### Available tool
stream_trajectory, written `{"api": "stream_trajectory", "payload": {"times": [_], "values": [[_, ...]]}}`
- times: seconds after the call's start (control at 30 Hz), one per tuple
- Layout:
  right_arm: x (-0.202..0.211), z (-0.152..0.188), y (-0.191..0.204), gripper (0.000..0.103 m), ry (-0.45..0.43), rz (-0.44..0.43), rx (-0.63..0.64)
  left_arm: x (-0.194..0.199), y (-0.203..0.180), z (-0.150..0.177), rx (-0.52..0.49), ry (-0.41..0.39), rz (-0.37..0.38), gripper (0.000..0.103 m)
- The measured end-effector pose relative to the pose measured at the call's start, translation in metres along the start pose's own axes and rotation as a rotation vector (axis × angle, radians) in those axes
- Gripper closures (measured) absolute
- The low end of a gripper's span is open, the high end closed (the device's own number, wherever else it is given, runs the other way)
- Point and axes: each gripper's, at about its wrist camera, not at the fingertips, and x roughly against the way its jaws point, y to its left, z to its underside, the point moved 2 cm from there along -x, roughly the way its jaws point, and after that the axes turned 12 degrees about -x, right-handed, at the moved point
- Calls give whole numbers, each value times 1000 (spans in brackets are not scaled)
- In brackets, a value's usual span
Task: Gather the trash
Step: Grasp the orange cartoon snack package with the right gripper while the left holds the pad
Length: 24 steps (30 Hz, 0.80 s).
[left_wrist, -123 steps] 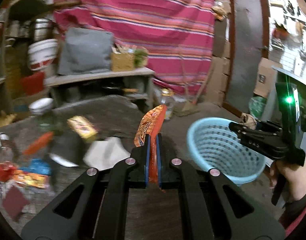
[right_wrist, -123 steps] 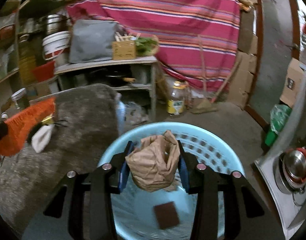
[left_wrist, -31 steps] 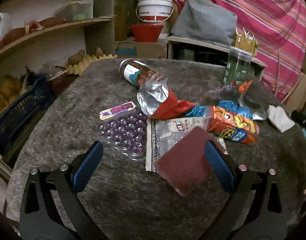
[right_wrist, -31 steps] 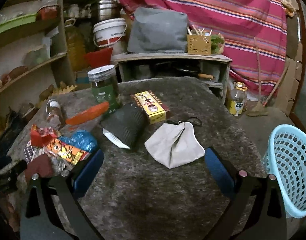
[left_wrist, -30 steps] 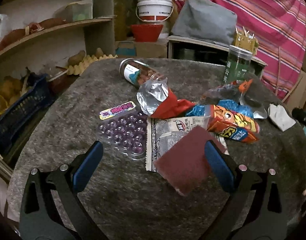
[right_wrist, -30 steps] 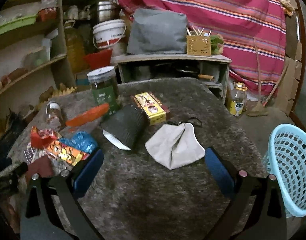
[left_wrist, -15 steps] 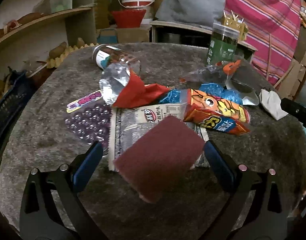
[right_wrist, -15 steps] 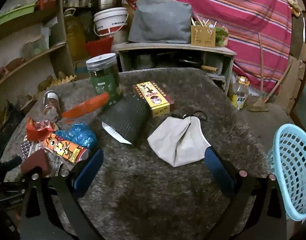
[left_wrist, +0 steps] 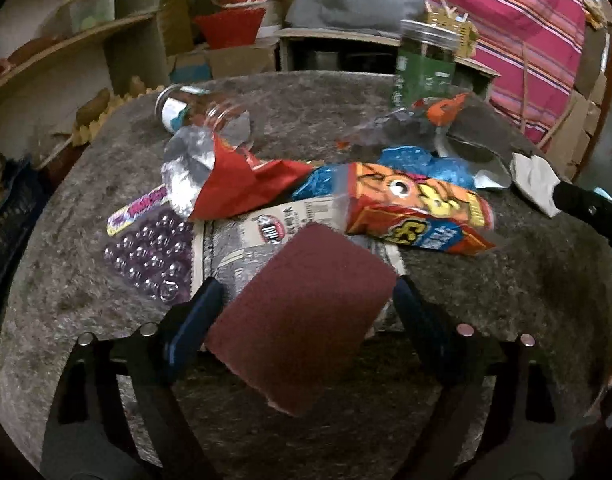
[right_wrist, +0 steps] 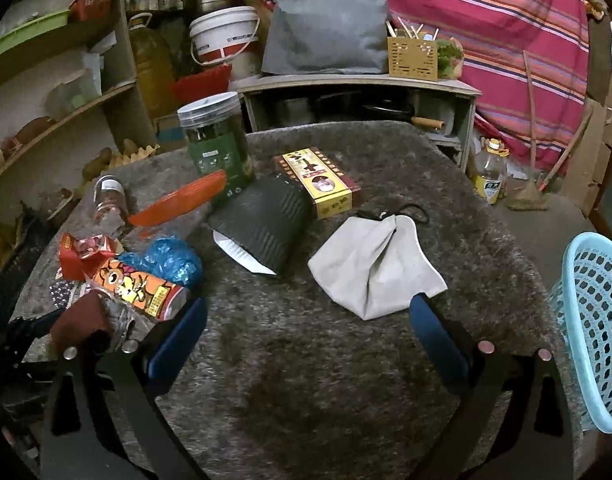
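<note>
A maroon scouring pad [left_wrist: 302,320] lies on the grey felt table [left_wrist: 506,300], overlapping a printed silver packet [left_wrist: 242,248]. My left gripper [left_wrist: 302,300] straddles the pad and its jaws are closing; the blue fingertips [left_wrist: 202,308] stand at the pad's edges without clearly pressing. Behind the pad lie an orange snack wrapper [left_wrist: 418,208], a red and silver wrapper [left_wrist: 234,184], a blue crumpled bag [left_wrist: 418,164] and a purple blister tray [left_wrist: 150,252]. My right gripper [right_wrist: 306,320] hangs open over the table, just short of a grey face mask [right_wrist: 374,264].
A black paper cup [right_wrist: 262,228], a yellow box [right_wrist: 318,180], an orange comb [right_wrist: 178,204] and a green jar [right_wrist: 216,140] sit toward the table's far side. A light blue basket [right_wrist: 598,320] stands off the table's right edge. Shelves line the left wall.
The left gripper has come forward and down until the maroon pad sits between its fingers, and the fingers have drawn closer together. The right gripper has barely shifted.
</note>
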Motion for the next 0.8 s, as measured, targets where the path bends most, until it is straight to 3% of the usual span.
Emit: {"api": "stream_trajectory", "payload": {"times": [0.27,0.53,0.8], "values": [[-2,3,5,4,-5,13,33,27,-3,1,-58,-80,-81,21],[0,5,15,4,-25,-5,53,62,35,-1,20,-175,-105,21],[-4,10,30,4,-30,-5,95,64,73,3,102,-171,-163,21]]}}
